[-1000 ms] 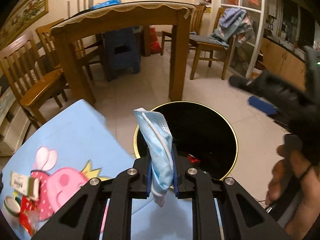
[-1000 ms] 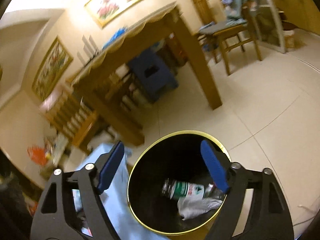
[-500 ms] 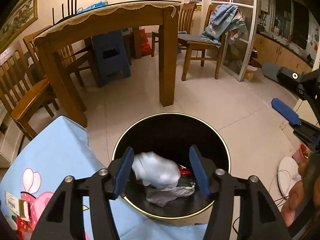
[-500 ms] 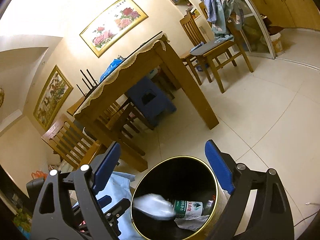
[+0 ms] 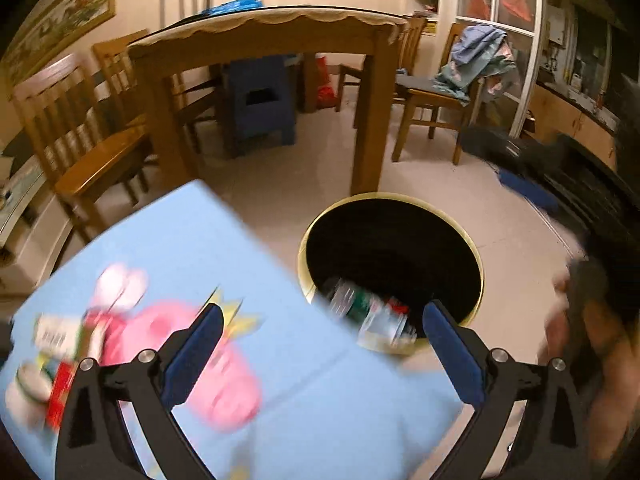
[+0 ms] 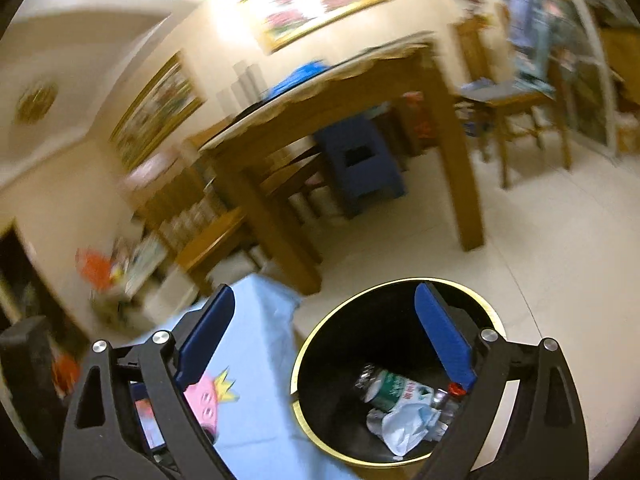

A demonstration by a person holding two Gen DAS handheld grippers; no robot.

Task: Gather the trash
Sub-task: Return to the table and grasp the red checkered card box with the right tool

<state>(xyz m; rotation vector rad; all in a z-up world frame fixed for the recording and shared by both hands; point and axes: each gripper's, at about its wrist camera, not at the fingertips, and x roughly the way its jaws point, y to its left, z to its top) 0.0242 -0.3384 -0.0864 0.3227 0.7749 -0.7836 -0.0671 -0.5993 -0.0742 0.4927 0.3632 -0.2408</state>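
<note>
1. Left gripper [image 5: 322, 350]: we see its jaws spread wide, just opened further, with nothing between the blue pads [image 5: 192, 360].
2. Right gripper [image 6: 326, 336]: we see its jaws spread wide as well, just opened a little further, nothing between them.
3. Trash bin [image 6: 304, 360], black with a gold rim: it stands on the floor ahead of and below both grippers, just beside the blue tablecloth [image 5: 192, 240].
4. Face mask [image 6: 404, 424]: we see it lying crumpled in the bin bottom, against a plastic bottle [image 6: 390, 390], below the right gripper's right-hand pad.
5. Remaining trash [image 5: 52, 364]: blurred packets lie on the cloth, left of the left gripper's left-hand finger.
</note>
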